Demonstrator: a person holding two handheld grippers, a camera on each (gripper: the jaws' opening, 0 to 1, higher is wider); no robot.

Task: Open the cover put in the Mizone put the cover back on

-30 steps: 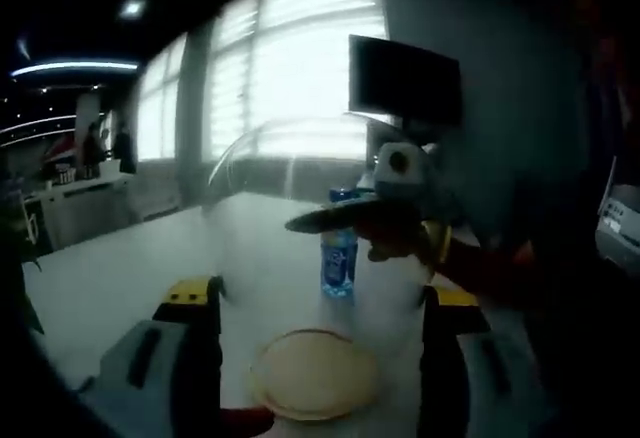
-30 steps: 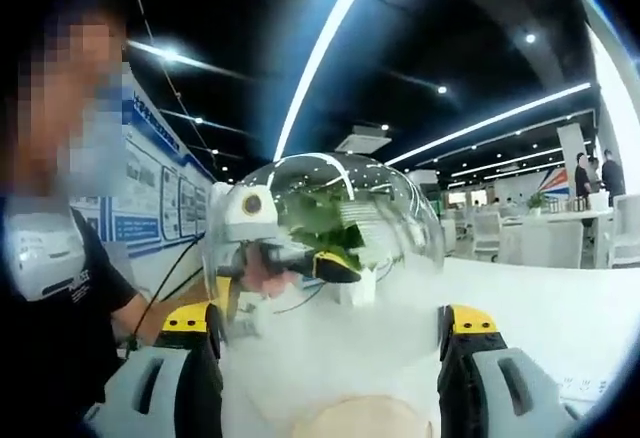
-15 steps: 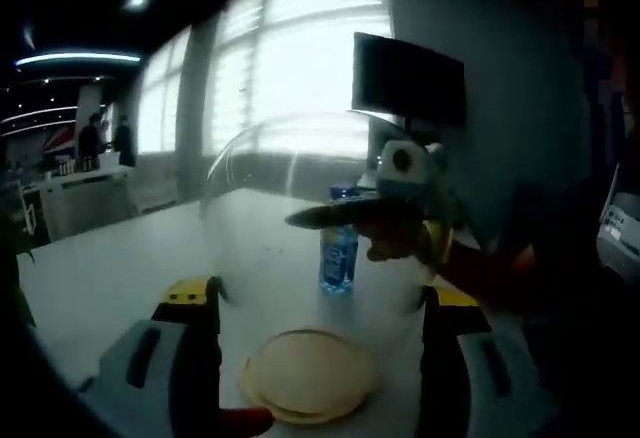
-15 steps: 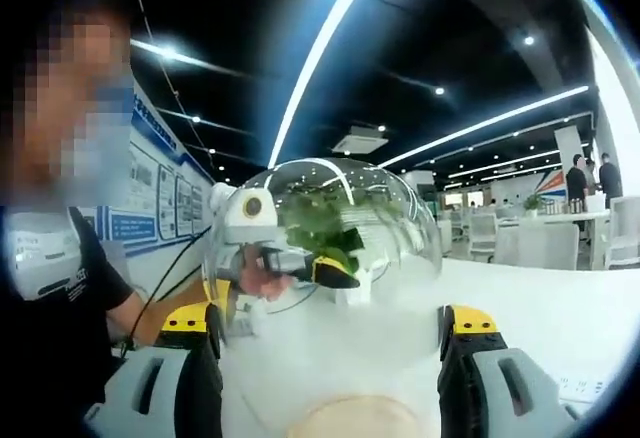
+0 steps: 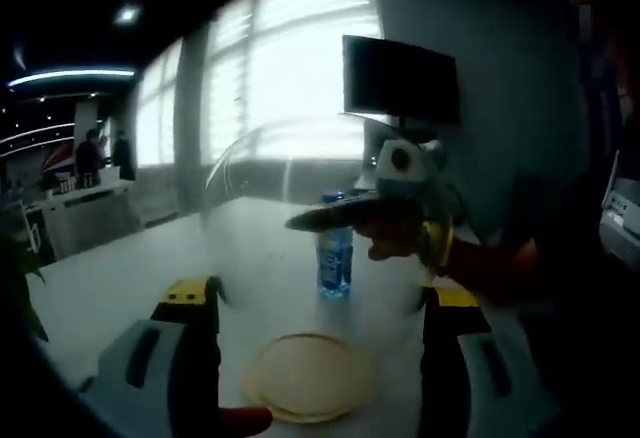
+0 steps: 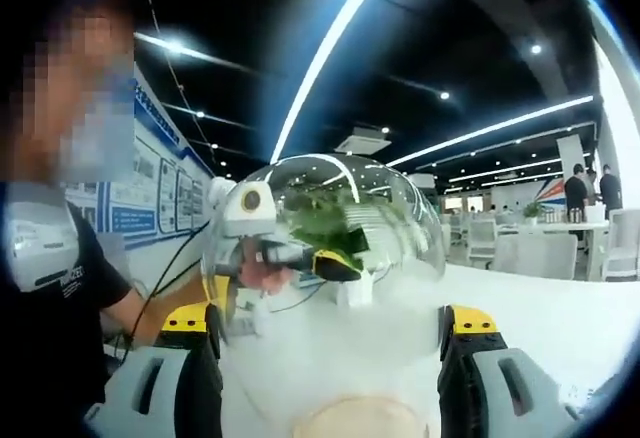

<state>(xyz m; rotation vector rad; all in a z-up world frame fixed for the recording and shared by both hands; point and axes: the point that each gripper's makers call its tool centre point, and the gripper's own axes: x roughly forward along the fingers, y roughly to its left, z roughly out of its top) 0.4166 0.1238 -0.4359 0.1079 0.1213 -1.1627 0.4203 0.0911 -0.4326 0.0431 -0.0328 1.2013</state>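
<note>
The clear dome cover [image 5: 300,208] hangs lifted between both grippers' open jaws; the upright Mizone bottle [image 5: 335,258] stands beyond the wooden base [image 5: 310,376], on the worktop [image 5: 120,288].

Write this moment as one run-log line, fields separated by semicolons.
cover: clear dome raised between left claw and right claw; base: bare, below; Mizone: upright on table
</note>
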